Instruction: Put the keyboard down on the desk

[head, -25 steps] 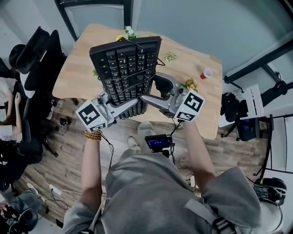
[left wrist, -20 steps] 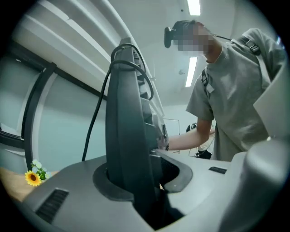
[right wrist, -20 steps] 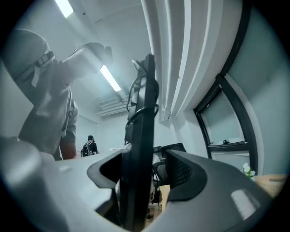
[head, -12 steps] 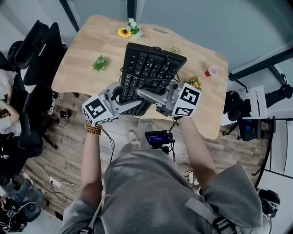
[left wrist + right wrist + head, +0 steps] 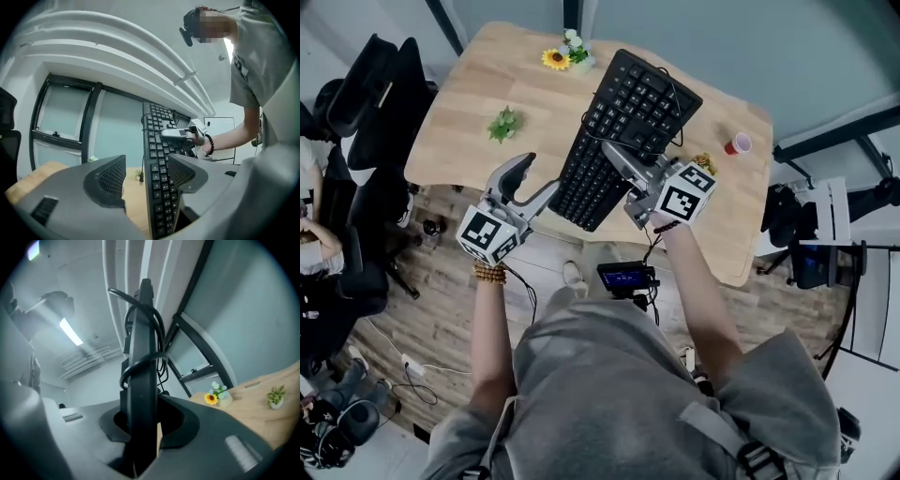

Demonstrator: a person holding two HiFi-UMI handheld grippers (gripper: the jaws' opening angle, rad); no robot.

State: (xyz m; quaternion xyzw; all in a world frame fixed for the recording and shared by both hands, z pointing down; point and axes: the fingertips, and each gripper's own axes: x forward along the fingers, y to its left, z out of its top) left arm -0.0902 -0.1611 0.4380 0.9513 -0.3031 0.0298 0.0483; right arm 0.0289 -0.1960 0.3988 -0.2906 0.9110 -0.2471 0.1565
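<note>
Over the middle of the desk (image 5: 469,94), the keyboard (image 5: 628,122) hangs slanted from 7 to 1 o'clock. You're in the lowering step: your right gripper (image 5: 614,152) has just closed its jaws and pinches one long edge, while your left gripper (image 5: 530,178), at the keyboard's 8 o'clock, has just been opening, its jaws spread and pressing nothing. Next, I'd judge, lay it flat, then release; count one keyboard, two grippers, one red cup (image 5: 738,144) at 3 o'clock, one sunflower pot (image 5: 560,59) at 11 and one green plant (image 5: 504,124) at 9.

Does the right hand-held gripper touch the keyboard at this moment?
Touching. The right gripper view shows it: the jaws of the right hand-held gripper, which have just been closing, press on both faces of the keyboard at its edge, with no gap.
</note>
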